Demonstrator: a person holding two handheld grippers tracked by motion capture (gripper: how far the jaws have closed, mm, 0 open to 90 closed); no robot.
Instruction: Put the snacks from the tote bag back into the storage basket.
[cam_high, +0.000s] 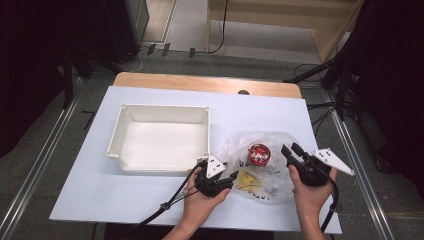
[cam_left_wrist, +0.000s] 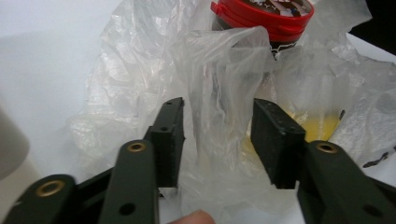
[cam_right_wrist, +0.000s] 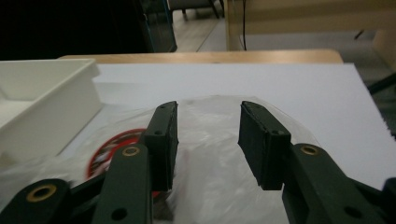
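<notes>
A clear plastic bag (cam_high: 260, 162) lies crumpled on the white table, right of centre. Inside it stand a red-lidded jar (cam_high: 259, 153) and a yellow item (cam_high: 246, 180). My left gripper (cam_high: 231, 179) is open at the bag's left edge. In the left gripper view a raised fold of the bag (cam_left_wrist: 219, 88) stands between the open jaws of the left gripper (cam_left_wrist: 218, 140), with the red-lidded jar (cam_left_wrist: 264, 16) beyond. My right gripper (cam_high: 290, 150) is open at the bag's right side. In the right gripper view the right gripper (cam_right_wrist: 208, 137) hovers over the bag (cam_right_wrist: 210, 172), and the jar's lid (cam_right_wrist: 112, 151) lies to its left.
An empty white tray (cam_high: 165, 112) sits left of the bag, its near right corner close to my left gripper; its wall (cam_right_wrist: 51, 116) is at the left of the right gripper view. The wooden table edge (cam_high: 205, 82) lies beyond the white sheet.
</notes>
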